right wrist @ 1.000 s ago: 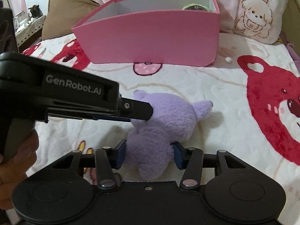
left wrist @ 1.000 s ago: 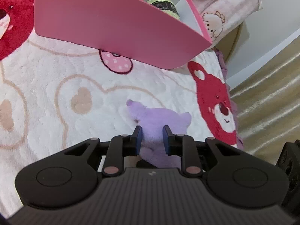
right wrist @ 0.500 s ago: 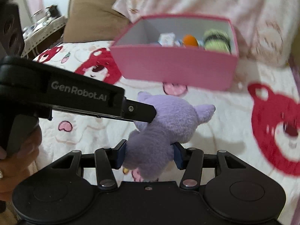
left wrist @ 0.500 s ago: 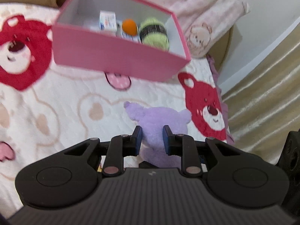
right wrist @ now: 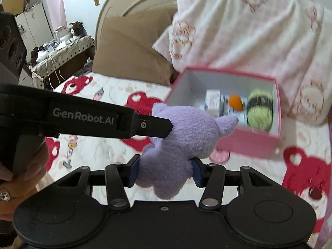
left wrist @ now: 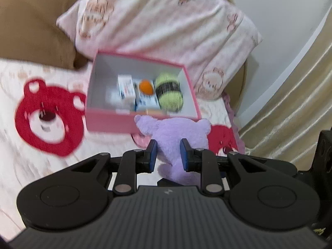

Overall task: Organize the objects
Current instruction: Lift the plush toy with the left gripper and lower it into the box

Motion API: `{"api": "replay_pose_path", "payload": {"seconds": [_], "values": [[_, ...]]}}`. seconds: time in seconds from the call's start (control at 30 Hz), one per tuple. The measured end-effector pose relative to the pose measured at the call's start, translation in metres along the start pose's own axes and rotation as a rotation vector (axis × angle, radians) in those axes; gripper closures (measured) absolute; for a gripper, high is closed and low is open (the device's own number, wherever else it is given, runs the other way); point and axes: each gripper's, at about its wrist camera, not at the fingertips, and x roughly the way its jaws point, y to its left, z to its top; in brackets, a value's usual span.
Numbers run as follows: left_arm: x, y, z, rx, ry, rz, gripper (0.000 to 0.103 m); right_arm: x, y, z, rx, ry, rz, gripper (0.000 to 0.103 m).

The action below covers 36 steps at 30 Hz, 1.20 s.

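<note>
I am looking down on a bed covered in a white blanket printed with red bear faces. At its head lie a brown pillow and a pale pink pillow with small bear prints. To the far left in the right wrist view stands a cluttered side table with a black-and-white soft toy on it; a white wall and a beige striped curtain close the other side.

An open pink box rests on the blanket before the pillows. Inside sit a green yarn ball with a black band, an orange ball and some small white cartons.

My left tongs are pinched narrow on the purple plush toy, and my right tongs clamp its body more widely from the other side. The toy hangs between both, clear of the blanket, just in front of the box. A hand grips the left tool's handle.

A second ago the toy lay on the blanket with both tongs already on it, and the box showed mostly its side wall. Now the toy is lifted, the blanket sits far lower, and I see straight into the box.
</note>
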Motion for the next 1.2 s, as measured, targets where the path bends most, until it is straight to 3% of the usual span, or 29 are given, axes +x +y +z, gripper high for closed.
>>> {"api": "replay_pose_path", "payload": {"seconds": [0.23, 0.43, 0.83, 1.2], "values": [[-0.013, 0.020, 0.053, -0.009, -0.075, 0.000, 0.081, 0.011, 0.023, 0.073, -0.051, 0.022, -0.044, 0.048], [0.006, 0.042, 0.087, -0.014, -0.095, 0.011, 0.081, 0.042, 0.019, 0.110, -0.082, 0.031, -0.046, 0.048], [0.111, 0.057, 0.109, 0.051, 0.029, 0.052, 0.081, 0.123, -0.049, 0.099, 0.076, 0.039, -0.013, 0.048], [0.193, 0.062, 0.103, -0.027, 0.162, -0.070, 0.081, 0.162, -0.104, 0.091, 0.040, 0.201, -0.071, 0.048]]}}
